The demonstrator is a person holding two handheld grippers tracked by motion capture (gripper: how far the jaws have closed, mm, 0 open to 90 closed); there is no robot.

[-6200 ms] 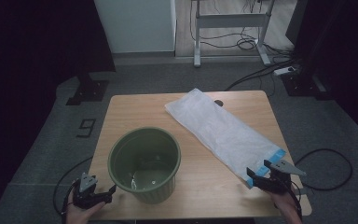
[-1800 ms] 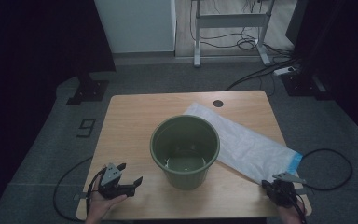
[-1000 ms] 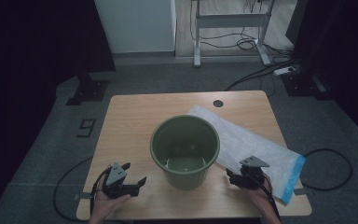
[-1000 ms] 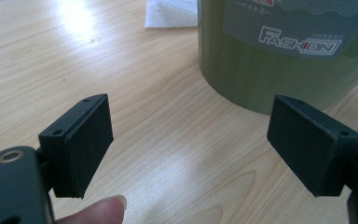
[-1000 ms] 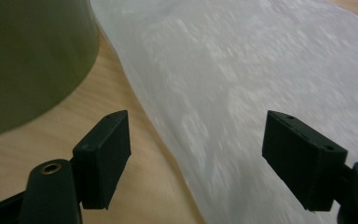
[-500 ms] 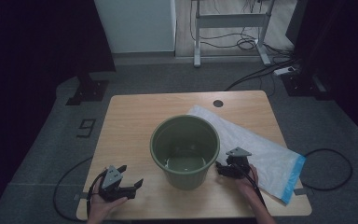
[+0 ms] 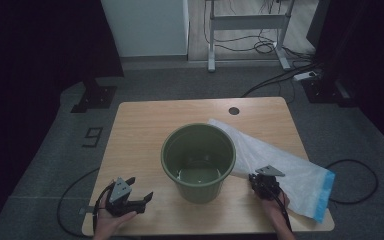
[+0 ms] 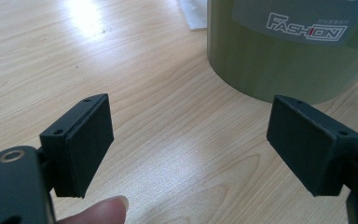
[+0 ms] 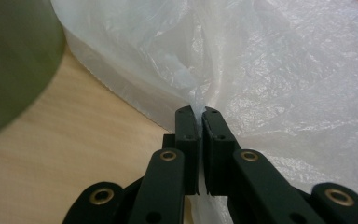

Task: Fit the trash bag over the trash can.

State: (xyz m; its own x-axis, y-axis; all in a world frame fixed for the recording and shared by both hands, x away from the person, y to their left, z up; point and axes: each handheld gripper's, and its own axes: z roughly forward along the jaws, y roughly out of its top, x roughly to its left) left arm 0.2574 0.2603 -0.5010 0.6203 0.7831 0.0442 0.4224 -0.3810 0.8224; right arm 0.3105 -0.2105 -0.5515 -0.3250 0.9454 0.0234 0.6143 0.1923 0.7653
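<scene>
High view: a wooden bench (image 7: 145, 130) carrying a green bucket (image 7: 198, 161) upright near the middle, open mouth up. Just right of the bucket, a white plastic bag (image 7: 285, 167) lying flat and running diagonally from behind the bucket's rim toward the near right corner, its blue-edged end (image 7: 325, 195) near the bench edge. Right gripper (image 7: 264, 184) resting on the bag's near edge, close beside the bucket, held by a hand coming in from the bottom. Left gripper (image 7: 132, 200) at the near left corner of the bench, well apart from the bucket, fingers spread, nothing between them. Dark floor around, cables trailing from both sides.

Left gripper view: two black fingers (image 8: 81, 144) standing wide apart over bare wood, with a fingertip of the holding hand (image 8: 98, 211) at the bottom edge. Beyond, the bucket's green wall (image 8: 279, 60) with a "FASHION" label, and a corner of the bag (image 8: 191, 14) past it at the top.

Right gripper view: black fingers (image 9: 186, 135) having just been closing, now pressed together on a gathered fold of the white bag (image 9: 279, 84), thin film pinched between the pads and wrinkling upward from the pinch. Bag spreading over the right and top; bucket's green side (image 9: 14, 60) at the left, blurred; wood grain between bucket and bag.
</scene>
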